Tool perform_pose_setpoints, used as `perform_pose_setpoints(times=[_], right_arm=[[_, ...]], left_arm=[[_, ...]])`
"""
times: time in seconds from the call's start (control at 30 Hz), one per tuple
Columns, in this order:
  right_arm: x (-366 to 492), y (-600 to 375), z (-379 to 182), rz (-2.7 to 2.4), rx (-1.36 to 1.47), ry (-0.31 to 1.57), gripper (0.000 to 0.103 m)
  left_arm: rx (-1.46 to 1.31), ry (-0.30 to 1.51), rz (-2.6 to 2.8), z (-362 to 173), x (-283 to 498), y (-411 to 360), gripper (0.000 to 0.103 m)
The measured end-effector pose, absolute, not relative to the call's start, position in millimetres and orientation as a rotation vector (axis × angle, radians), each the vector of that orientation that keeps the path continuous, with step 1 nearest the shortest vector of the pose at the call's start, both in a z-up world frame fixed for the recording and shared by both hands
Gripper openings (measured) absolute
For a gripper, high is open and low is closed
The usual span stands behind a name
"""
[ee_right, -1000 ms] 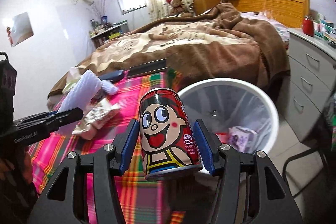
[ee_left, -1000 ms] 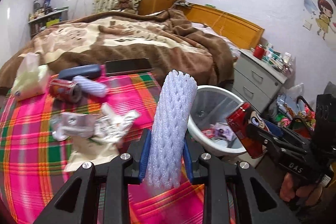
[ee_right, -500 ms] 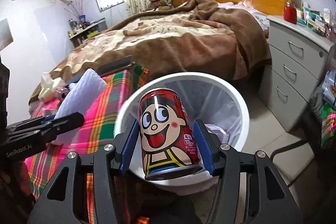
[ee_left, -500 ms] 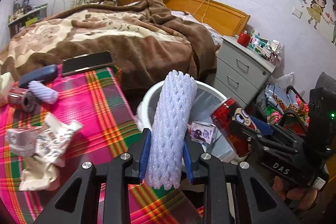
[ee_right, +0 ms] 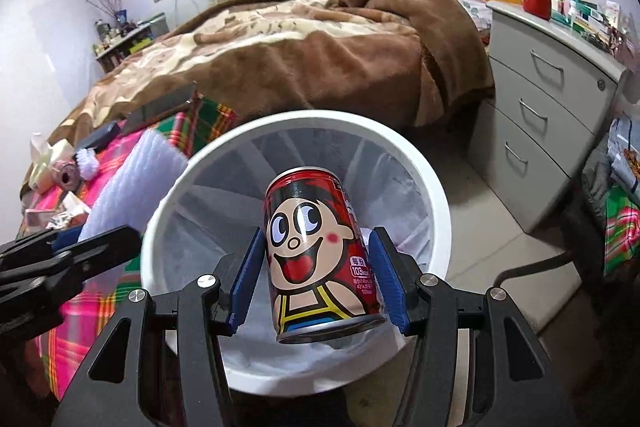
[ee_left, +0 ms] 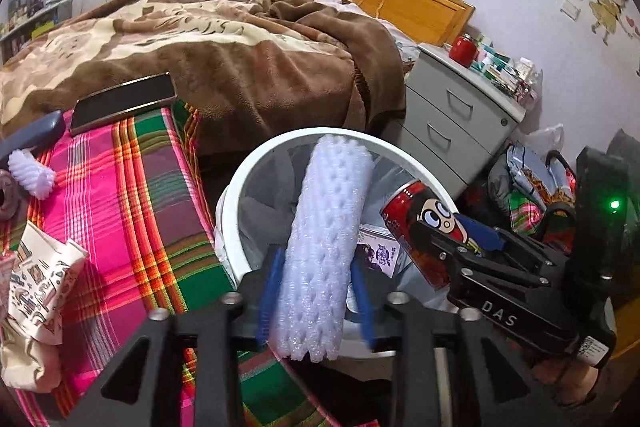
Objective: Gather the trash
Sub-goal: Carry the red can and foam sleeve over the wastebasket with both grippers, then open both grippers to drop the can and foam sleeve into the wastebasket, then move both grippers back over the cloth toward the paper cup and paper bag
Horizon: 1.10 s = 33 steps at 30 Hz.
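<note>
Hanging over the white trash bin [ee_left: 236, 211], the foam fruit net [ee_left: 324, 243] looks feather-light, soft and springy, so it should squash under any grip and puff back once let go; its middle is the sensible place to hold it. The left gripper [ee_left: 316, 291] has its jaws opening around the sleeve, with the blue pads [ee_left: 267, 297] apparently drawing off its sides. The red drink can [ee_right: 316, 247] is stiff, smooth and likely slippery, probably light if empty, best held across its round wall. The right gripper [ee_right: 316, 285] stands part-spread with the can between its pads above the bin's liner; the can sits tilted, and whether both pads press it is unclear.
</note>
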State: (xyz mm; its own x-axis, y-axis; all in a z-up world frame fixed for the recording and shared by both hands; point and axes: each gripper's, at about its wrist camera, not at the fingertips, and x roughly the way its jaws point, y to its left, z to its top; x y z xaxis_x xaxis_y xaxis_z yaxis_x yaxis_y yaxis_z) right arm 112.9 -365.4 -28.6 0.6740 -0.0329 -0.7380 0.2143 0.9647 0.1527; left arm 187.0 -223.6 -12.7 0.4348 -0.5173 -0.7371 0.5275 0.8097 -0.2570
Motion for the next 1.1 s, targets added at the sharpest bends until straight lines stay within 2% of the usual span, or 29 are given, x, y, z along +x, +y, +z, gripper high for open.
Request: perform_pose_setpoints(times=[0.07, 0.2, 1.1], right_arm=[[113, -367, -31, -0.140, 0.237, 0.830, 0.056], [107, -369, -28, -0.142, 0.255, 0.810, 0.066], [92, -311, -4, -0.031, 0.253, 0.717, 0.066]], left_arm=[[0.006, 0.915, -0.664, -14, 188, -222, 0.059], [0.011, 0.916, -0.649, -14, 188, -219, 0.059], [-0.050, 0.810, -0.468, 16, 144, -117, 0.061]])
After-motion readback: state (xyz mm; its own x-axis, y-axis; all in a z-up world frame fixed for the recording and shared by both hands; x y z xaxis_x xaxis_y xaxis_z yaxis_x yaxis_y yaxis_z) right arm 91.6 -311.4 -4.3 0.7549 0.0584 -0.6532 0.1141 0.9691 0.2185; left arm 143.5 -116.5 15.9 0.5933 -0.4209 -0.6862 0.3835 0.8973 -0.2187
